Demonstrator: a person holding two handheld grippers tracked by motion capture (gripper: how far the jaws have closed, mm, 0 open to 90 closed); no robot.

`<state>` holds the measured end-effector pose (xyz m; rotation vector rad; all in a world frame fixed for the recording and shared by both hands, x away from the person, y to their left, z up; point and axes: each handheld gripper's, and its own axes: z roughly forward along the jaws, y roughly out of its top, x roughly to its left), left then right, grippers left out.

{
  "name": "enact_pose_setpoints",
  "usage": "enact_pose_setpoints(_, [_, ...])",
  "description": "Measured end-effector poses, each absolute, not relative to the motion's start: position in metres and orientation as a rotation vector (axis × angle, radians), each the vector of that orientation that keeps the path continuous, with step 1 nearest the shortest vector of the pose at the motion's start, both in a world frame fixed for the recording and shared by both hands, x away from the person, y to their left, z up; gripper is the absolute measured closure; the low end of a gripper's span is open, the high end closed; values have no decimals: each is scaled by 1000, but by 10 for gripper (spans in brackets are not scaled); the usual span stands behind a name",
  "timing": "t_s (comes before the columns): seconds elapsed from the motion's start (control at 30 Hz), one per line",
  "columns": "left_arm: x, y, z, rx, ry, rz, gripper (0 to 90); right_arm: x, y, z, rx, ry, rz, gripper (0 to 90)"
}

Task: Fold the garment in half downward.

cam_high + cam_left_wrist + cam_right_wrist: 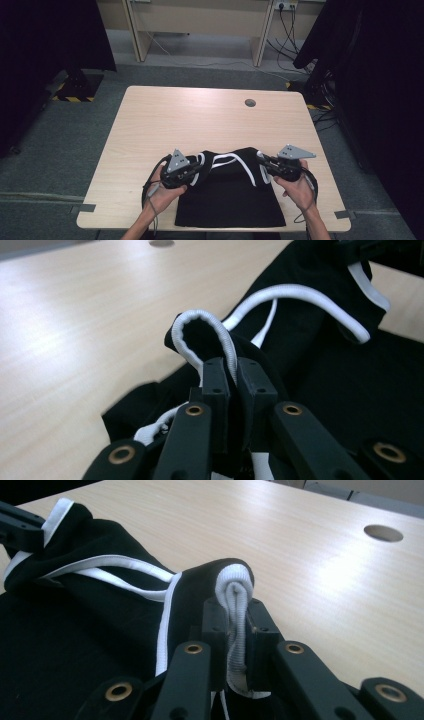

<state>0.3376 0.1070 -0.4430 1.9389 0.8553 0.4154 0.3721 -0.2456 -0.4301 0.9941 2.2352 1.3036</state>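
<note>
**Folding black garment: both shoulders pinched, top edge held above table**

Holding black garment (227,197) at near edge of table (150,120), lower half flat, upper part bunched and lifted between the two grippers. Left gripper (232,372) clenched on a loop of white ribbed trim (205,322) at left shoulder; right gripper (235,615) clenched on matching white trim (235,587) at right shoulder. White-edged straps (240,165) sagging loose in the middle.

Judged step: laying the top down or folding it over. To do well:
- keep both pinches tight, since only trim is held and could slip;
- draw hands apart first to take up slack between shoulders;
- move both hands level and together, so the fold line runs straight across;
- lower until cloth rests flat before releasing;
- watch loose straps, likely to tuck under and wrinkle.

Cable hole (250,103) at far side, well apart.
</note>
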Motion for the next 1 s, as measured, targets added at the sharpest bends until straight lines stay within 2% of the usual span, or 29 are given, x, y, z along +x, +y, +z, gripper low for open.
enact_pose_setpoints(0.8, [290, 116, -468, 1954, 848, 335, 816, 303, -256, -459, 1000, 2288, 1262, 823])
enact_pose_setpoints(1.0, [283, 119, -470, 1940, 852, 311, 773, 293, -260, -464, 1028, 2300, 1272, 801])
